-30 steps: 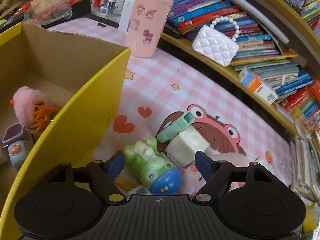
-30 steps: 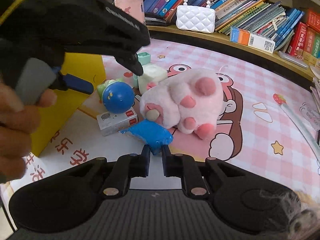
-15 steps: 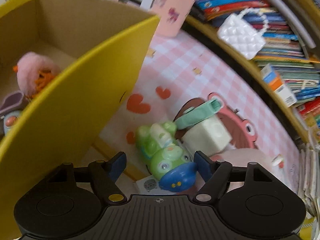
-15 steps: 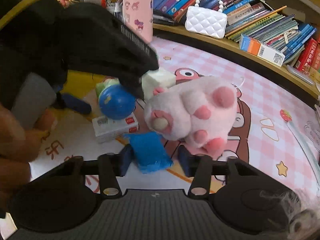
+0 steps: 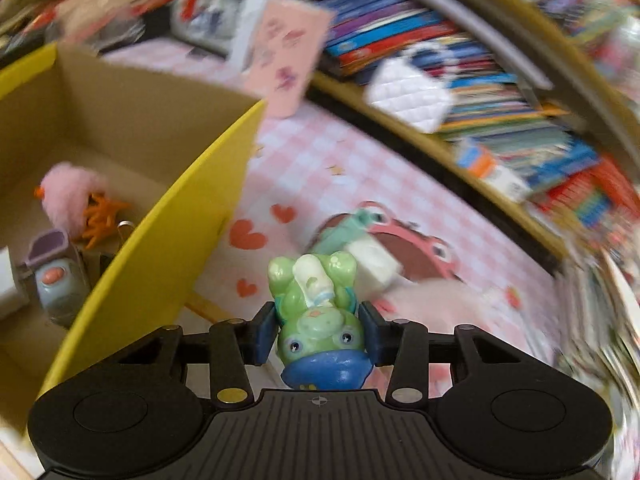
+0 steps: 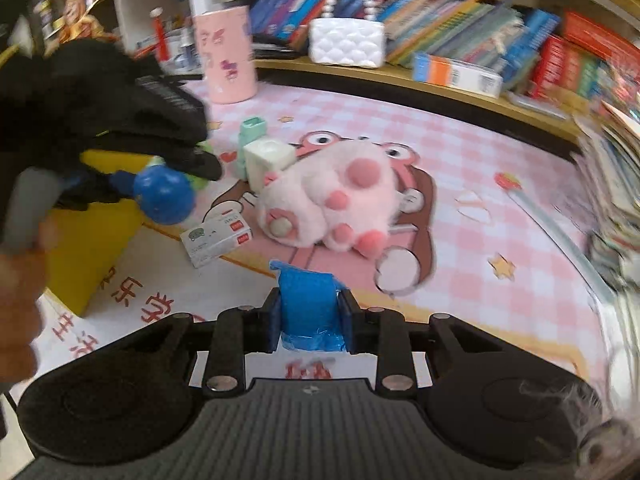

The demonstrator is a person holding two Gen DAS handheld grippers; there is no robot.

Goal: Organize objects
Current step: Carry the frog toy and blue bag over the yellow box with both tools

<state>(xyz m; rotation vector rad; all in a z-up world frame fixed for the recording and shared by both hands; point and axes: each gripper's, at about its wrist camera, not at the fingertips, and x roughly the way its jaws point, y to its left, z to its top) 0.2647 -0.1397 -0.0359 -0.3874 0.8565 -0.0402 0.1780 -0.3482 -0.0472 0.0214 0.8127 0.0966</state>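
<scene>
Beside the yellow box (image 5: 168, 240), closing left gripper (image 5: 318, 334) clasps a glossy green, blue-based frog toy (image 5: 320, 320).

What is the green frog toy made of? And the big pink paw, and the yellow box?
Green frog toy: looks like hard, glossy plastic, since it shines and keeps smooth moulded shapes. Pink paw: soft plush fabric, fuzzy all over with smoother pink pads. Yellow box: cardboard, probably printed yellow outside; the inside is plain matte brown with a raw cut edge.

Books (image 5: 520, 128) on the shelf smear with blur; hand (image 6: 16, 280) is cut by the frame edge.
</scene>
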